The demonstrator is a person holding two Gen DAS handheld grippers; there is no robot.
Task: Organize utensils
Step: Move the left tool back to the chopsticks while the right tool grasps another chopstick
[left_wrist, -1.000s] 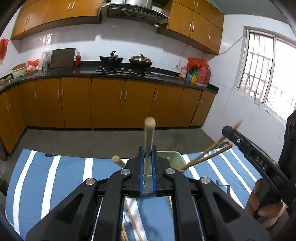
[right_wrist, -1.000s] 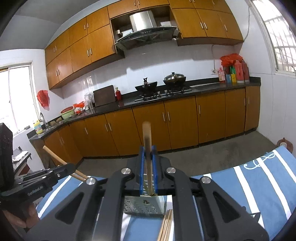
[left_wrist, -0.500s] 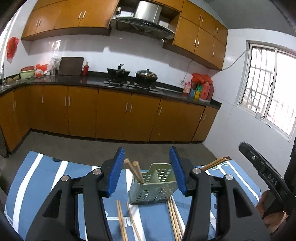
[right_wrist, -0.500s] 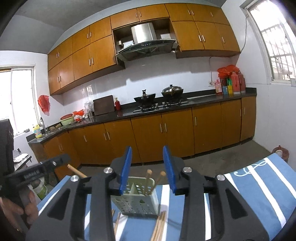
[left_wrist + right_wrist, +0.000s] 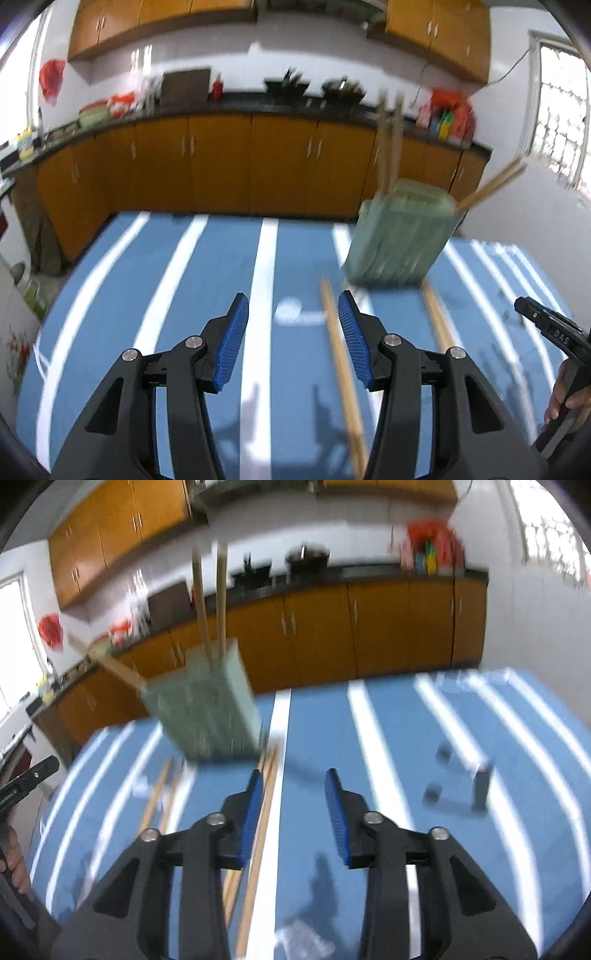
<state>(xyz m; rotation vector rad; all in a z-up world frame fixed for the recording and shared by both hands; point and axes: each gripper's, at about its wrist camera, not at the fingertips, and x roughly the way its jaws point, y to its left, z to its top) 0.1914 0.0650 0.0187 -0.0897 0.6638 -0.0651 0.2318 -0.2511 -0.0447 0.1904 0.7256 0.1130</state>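
Note:
A pale green perforated utensil holder (image 5: 400,240) stands on the blue striped cloth with several wooden chopsticks (image 5: 388,147) upright or leaning in it. It also shows in the right wrist view (image 5: 210,705). My left gripper (image 5: 293,328) is open and empty above the cloth; a loose chopstick (image 5: 341,369) lies just inside its right finger. My right gripper (image 5: 293,805) is open and empty; loose chopsticks (image 5: 264,819) lie by its left finger. Both views are motion-blurred.
More loose chopsticks lie on the cloth (image 5: 437,325) (image 5: 157,797). A small dark object (image 5: 480,782) sits on the cloth at the right. The other gripper shows at each view's edge (image 5: 554,332) (image 5: 26,779). Kitchen cabinets (image 5: 221,166) stand behind the table.
Both grippers released their chopsticks into the holder and opened. They have since dropped low over the cloth, near the loose chopsticks, with the holder now off to the side.

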